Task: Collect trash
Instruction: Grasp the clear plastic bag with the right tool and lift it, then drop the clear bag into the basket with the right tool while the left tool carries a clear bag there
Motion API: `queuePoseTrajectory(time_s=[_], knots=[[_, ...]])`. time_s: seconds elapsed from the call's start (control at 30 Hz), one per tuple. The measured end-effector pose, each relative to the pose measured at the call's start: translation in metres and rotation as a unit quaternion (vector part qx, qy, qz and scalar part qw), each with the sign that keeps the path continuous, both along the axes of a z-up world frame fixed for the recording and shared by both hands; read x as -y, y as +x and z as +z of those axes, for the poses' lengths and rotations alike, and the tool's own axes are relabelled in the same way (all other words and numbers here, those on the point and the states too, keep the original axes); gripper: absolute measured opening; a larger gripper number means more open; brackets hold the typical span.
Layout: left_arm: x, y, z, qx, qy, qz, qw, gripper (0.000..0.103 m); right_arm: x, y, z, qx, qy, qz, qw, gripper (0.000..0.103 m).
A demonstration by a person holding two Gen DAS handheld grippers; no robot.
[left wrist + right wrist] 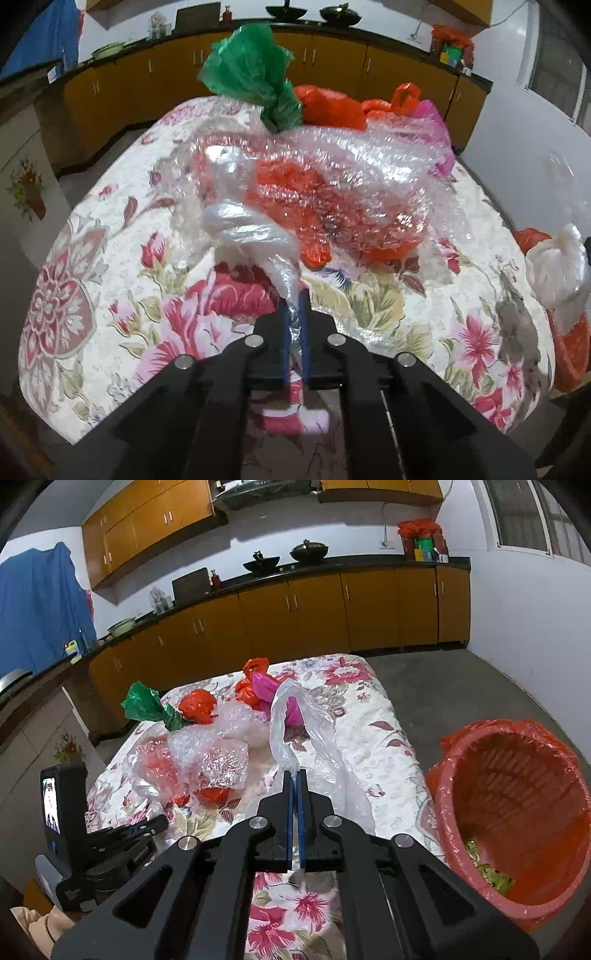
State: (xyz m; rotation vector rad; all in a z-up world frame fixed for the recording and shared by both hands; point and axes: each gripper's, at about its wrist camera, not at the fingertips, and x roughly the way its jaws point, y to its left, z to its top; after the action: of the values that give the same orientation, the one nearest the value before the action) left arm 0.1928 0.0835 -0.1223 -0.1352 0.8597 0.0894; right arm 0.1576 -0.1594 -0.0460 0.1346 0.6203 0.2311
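**A:** Left side first. Your left gripper [294,314] is pinched tight on the twisted tail of the bubble wrap bundle [314,184]. The bundle is off the floral tablecloth [110,258], with red plastic showing through it. A green bag [247,74] sticks up behind, red bags [332,107] and a pink bag [441,144] further back.

**B:** How does it carry?

**A:** My read: very light, soft, bulky. It'll swing and drag across the cloth. The film is slick, so a thin pinch can slide out. The twisted neck is the right place to hold it, several layers bunched together. Don't grab the puffy body, it just collapses.

**B:** Middle of the table?

**A:** From the right camera, the same pile sits left of centre: green bag [146,703], red bag [197,705], bubble wrap [207,757]. All loose, all crushable, nothing fragile that I can see.

**B:** Right hand?

**A:** Your right gripper [294,775] is squeezed together on a fold of a clear plastic bag [314,734]. The bag stands up from the fingertips and drapes down to the cloth on the right. Thin, floppy, nearly weightless. You've got one layer only, so I'd expect it to slip if you jerk it.

**B:** And the bin?

**A:** Red-lined basket [461,830] is at far right, just beside the table edge, mouth open toward you, some scraps at the bottom. Liner is loose, so drop from above the rim rather than pushing in.
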Motion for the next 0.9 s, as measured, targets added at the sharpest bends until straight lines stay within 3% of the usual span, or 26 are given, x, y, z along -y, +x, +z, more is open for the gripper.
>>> queuePoseTrajectory(time_s=[0.43,0.9], knots=[[0.03,-0.029,0.064,0.086,0.0,-0.07,0.9939,0.006,0.038,-0.019,0.015,0.022,0.006,-0.045,0.999,0.003],[0.103,-0.03,0.096,0.115,-0.024,-0.166,0.9791,0.006,0.095,-0.035,0.023,0.034,0.017,-0.109,0.993,0.003]])
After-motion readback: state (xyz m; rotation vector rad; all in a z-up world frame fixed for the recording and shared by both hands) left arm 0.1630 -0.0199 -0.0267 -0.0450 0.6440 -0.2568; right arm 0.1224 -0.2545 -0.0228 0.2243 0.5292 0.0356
